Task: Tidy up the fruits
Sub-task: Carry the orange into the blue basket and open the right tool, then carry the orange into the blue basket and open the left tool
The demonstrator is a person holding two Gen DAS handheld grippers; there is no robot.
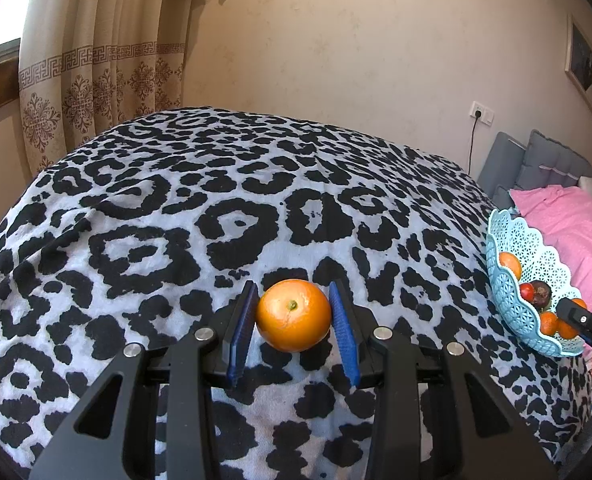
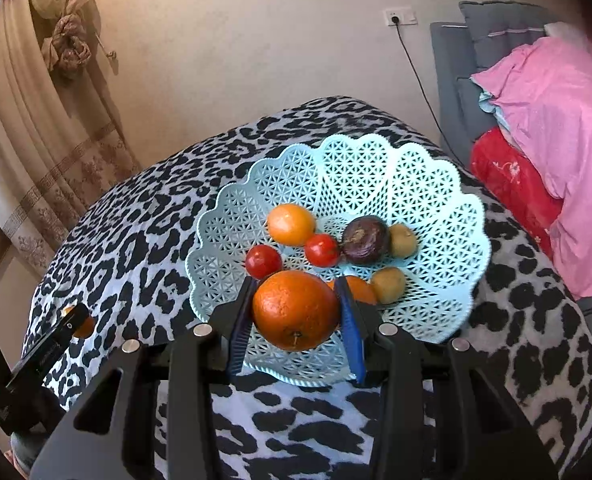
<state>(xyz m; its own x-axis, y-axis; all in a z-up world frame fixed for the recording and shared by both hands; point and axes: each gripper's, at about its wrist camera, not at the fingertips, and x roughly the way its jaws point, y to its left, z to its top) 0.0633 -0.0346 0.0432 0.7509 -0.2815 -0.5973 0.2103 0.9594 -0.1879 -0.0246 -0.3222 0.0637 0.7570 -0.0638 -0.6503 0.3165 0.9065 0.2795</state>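
- Over the near rim of the pale blue lattice plastic basket, the right gripper held a large round orange, its blue-padded fingers pressed against both sides of the fruit.
- That orange hung above the basket's six o'clock edge, stem end turned down toward the camera, so the basket floor lay straight ahead at twelve o'clock from the fingers.
- Inside the basket sat a yellow-orange citrus, two red tomatoes, a dark purple round fruit and two tan-green fruits; another orange fruit showed partly behind the right finger.
- Free floor looked scarce near the front, so I judged the release should go a little deeper.
- Off at nine o'clock, the left gripper clasped a second round orange above the leopard-print blanket on the bed, fingers narrow on its sides.
- From the left gripper the basket lay at three o'clock, well apart; the right hand was clearly nearer.
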